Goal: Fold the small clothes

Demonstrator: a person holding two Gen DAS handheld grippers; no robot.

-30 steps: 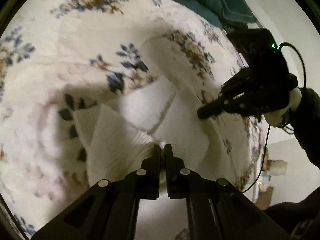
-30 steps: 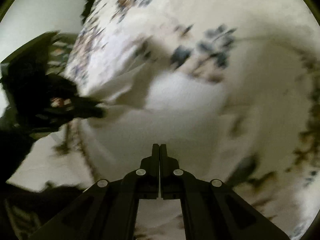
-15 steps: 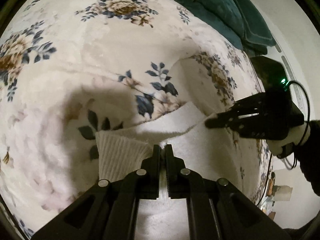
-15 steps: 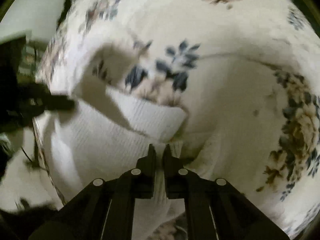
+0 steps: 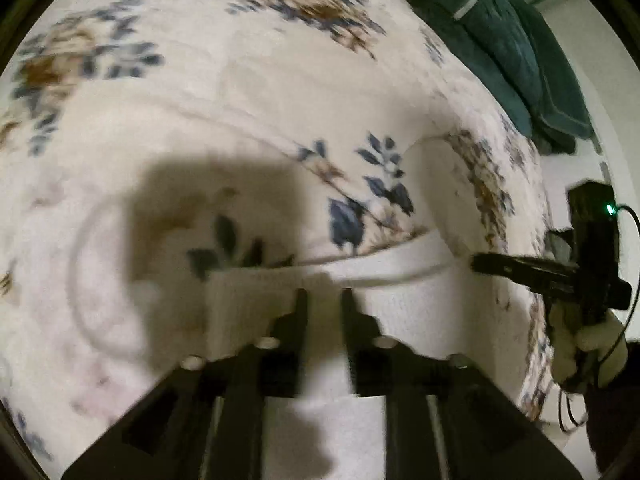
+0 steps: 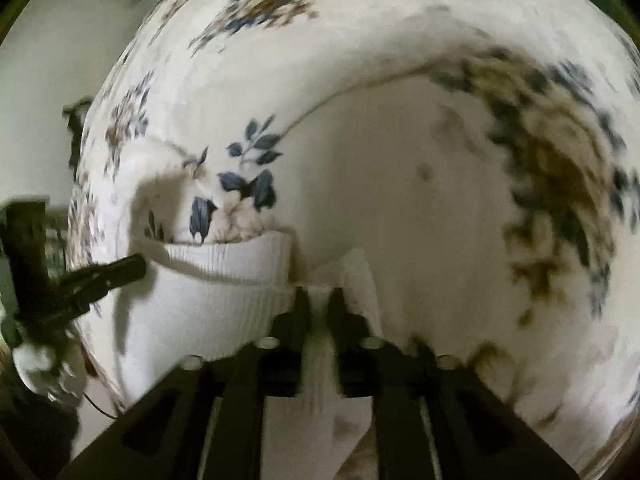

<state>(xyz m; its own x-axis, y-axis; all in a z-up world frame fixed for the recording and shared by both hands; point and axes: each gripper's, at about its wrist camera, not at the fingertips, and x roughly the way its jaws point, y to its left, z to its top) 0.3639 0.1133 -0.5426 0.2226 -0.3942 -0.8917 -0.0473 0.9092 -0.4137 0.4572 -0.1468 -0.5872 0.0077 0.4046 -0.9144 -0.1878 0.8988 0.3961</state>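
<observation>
A white ribbed knit garment (image 5: 404, 312) lies folded on the floral bedspread (image 5: 240, 100), its doubled top edge running across both views. My left gripper (image 5: 323, 300) points down over the garment's near part. Its jaws are opening, and the cloth shows in the gap with neither pad pressing on it. My right gripper (image 6: 319, 300) stands over the garment (image 6: 208, 300) at its right corner. Its jaws are also opening, with ribbed cloth showing between them. Each gripper shows in the other's view: the right gripper (image 5: 478, 263) at the fold's right end, the left gripper (image 6: 136, 266) at its left end.
Dark green bedding (image 5: 500, 40) is heaped at the far right of the bed. The bedspread (image 6: 400, 160) stretches away beyond the garment. A pale-gloved hand (image 5: 580, 340) holds the right gripper near the bed's edge, and a pale wall rises behind it.
Both grippers came down to the bed with the garment's edge, laying it over into a fold. Their jaws, shut a second ago, now stand apart.
</observation>
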